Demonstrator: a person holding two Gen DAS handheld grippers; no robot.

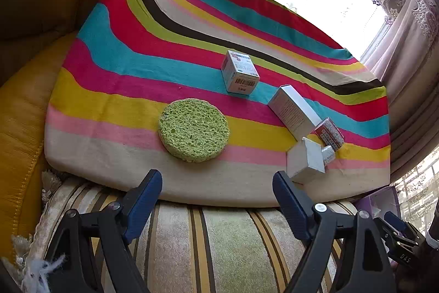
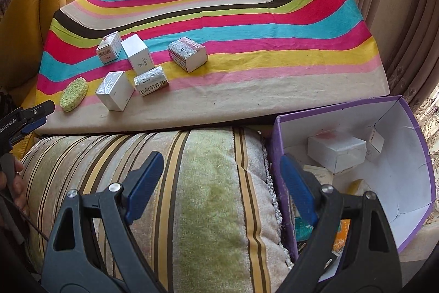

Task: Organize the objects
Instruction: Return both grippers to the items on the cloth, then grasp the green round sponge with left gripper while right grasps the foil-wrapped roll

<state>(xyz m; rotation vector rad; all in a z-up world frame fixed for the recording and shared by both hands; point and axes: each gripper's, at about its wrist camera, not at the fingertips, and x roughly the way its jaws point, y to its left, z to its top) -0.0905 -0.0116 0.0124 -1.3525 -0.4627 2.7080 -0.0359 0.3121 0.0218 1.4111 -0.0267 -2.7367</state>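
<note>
A round green sponge (image 1: pixel 193 130) lies on the striped cloth board (image 1: pixel 137 59), just ahead of my open, empty left gripper (image 1: pixel 217 191). Several small boxes lie to its right: a barcode box (image 1: pixel 240 72), a long white box (image 1: pixel 293 109), a white box (image 1: pixel 306 159) and a red-patterned pack (image 1: pixel 329 134). In the right wrist view the sponge (image 2: pixel 74 94), the white boxes (image 2: pixel 114 90) (image 2: pixel 137 53), a silver pack (image 2: pixel 151 80) and the red-patterned pack (image 2: pixel 187 53) lie on the board. My right gripper (image 2: pixel 221 188) is open and empty over the sofa cushion, beside the purple box (image 2: pixel 411 183).
The purple box holds a white carton (image 2: pixel 336 151) and several other packs. A striped cushion (image 2: pixel 192 197) lies under both grippers. A yellow sofa (image 1: pixel 24 114) stands to the left, curtains (image 2: pixel 397 18) to the right. The left gripper shows in the right wrist view (image 2: pixel 33 114).
</note>
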